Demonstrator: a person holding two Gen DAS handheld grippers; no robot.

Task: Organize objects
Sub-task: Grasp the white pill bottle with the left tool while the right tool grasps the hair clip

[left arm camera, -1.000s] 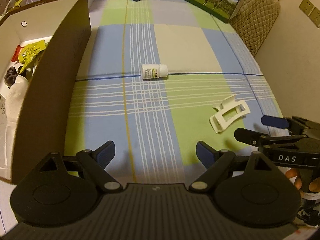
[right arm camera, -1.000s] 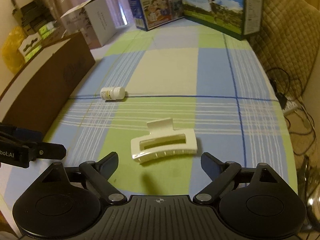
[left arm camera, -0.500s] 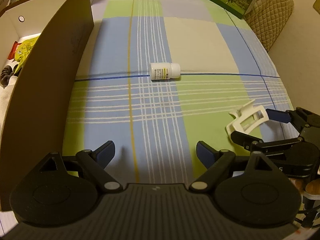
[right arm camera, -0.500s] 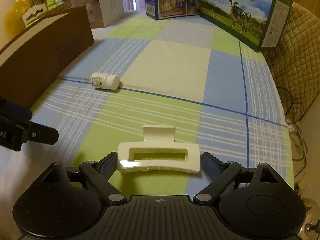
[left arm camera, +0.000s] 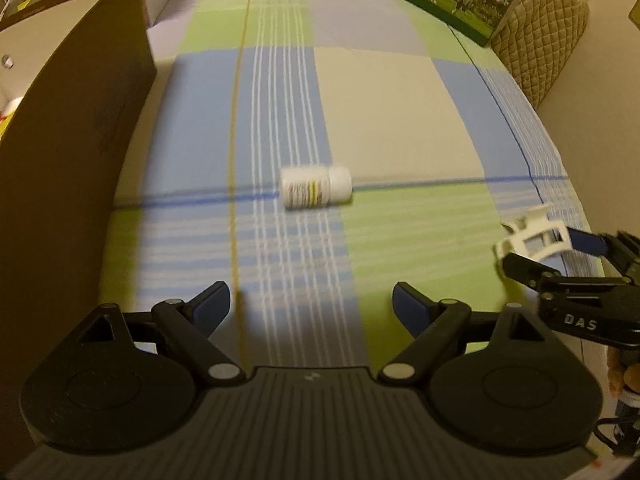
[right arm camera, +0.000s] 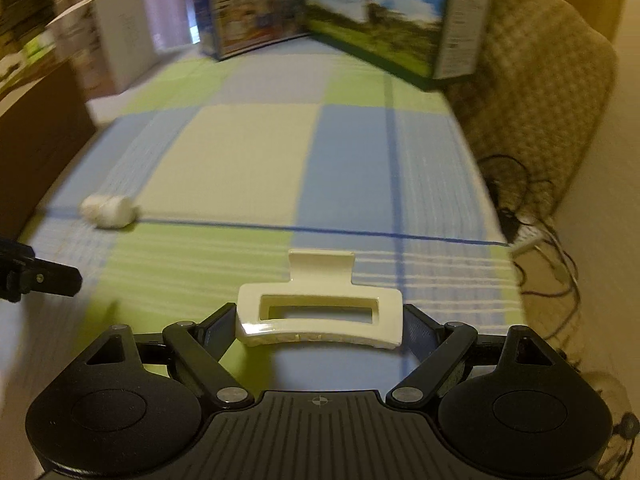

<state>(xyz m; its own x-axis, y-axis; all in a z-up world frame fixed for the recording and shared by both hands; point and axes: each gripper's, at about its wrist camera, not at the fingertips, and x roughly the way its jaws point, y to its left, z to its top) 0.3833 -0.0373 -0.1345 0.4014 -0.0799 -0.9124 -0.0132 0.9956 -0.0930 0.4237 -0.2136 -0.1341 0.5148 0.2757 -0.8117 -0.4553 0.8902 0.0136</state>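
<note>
A checked cloth (left arm camera: pixel 384 120) of blue, green and cream squares covers the worktop. At its far end stand two printed cartons: a blue one (right arm camera: pixel 248 8) and, beside it, a green one with a cow on a meadow (right arm camera: pixel 380 16). A white box (right arm camera: pixel 120 36) stands to their left, its flap raised. A quilted beige cushion (right arm camera: pixel 552 92) rises by the right edge, and dark cables (right arm camera: pixel 536 216) lie tangled below it.

White pill bottle (left arm camera: pixel 316 188) on its side, beyond open left tool (left arm camera: pixel 311 309).
</note>
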